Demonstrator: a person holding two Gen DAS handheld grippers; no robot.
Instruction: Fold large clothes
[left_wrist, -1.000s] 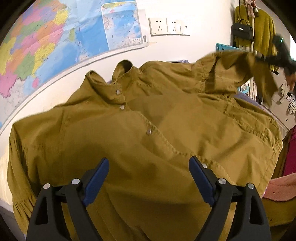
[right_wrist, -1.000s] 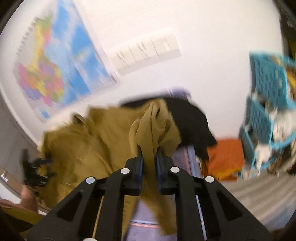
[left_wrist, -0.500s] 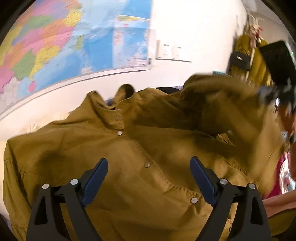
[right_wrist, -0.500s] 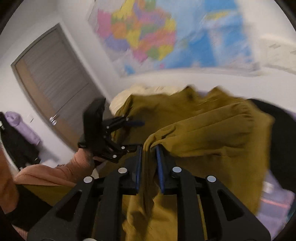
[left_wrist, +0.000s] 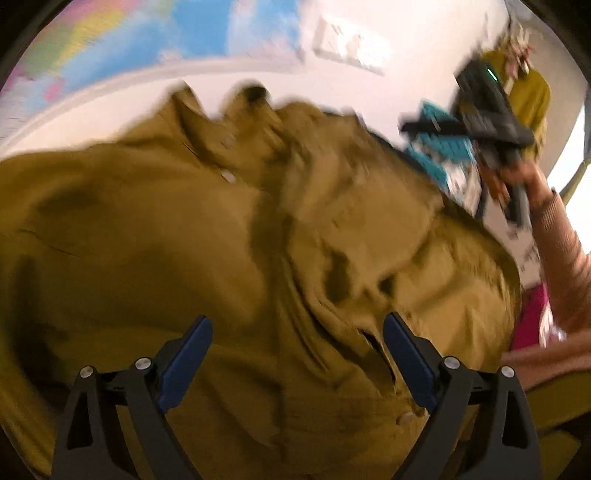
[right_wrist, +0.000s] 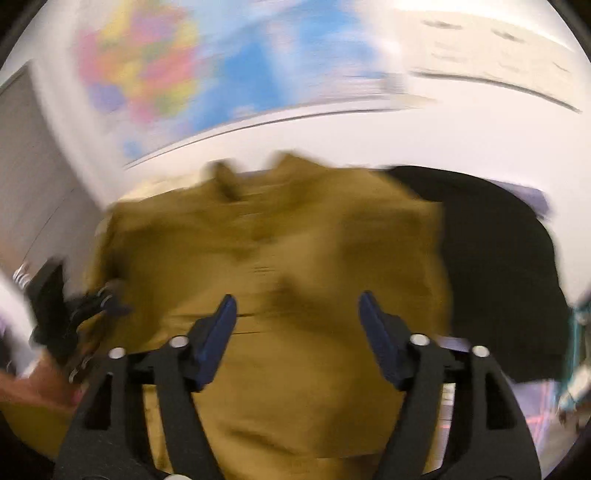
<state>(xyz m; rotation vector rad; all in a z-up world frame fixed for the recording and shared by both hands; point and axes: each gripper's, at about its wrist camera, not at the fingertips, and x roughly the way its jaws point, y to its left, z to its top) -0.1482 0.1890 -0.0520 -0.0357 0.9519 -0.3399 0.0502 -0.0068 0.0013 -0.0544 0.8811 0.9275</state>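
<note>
A large mustard-yellow button-up shirt of woven cotton (left_wrist: 229, 236) lies spread out, front up, filling most of both blurred views. Its stand-up collar (left_wrist: 251, 96) points toward a white wall, and pale snap buttons (left_wrist: 228, 176) run down the front placket. One side of the shirt is folded inward across the chest, forming a rumpled, creased layer (left_wrist: 369, 236) over the front.

The left tool (left_wrist: 297, 341) hovers above the lower part of the shirt, its two blue-padded fingers (left_wrist: 184, 360) spread wide apart, with nothing clamped between them. Its jaws have just been opening a little further.

The right tool (right_wrist: 297, 314) hangs over the middle of the shirt, seen from the opposite side. Its jaws have just been opening and now stand apart; the fabric lies beneath them, not gripped. In the left view this same tool appears as a black device (left_wrist: 484, 107) raised at the upper right, held by a hand (left_wrist: 517, 177) in a pink ribbed sleeve (left_wrist: 565, 266).

A black garment (right_wrist: 498, 266) lies just beside the shirt on its far edge. A colourful wall map (right_wrist: 177, 62) hangs behind, with white wall sockets (left_wrist: 351, 48) near it. A turquoise plastic basket (left_wrist: 439, 147) sits past the shirt's corner. Whether a table or a bed lies under the shirt cannot be told.
</note>
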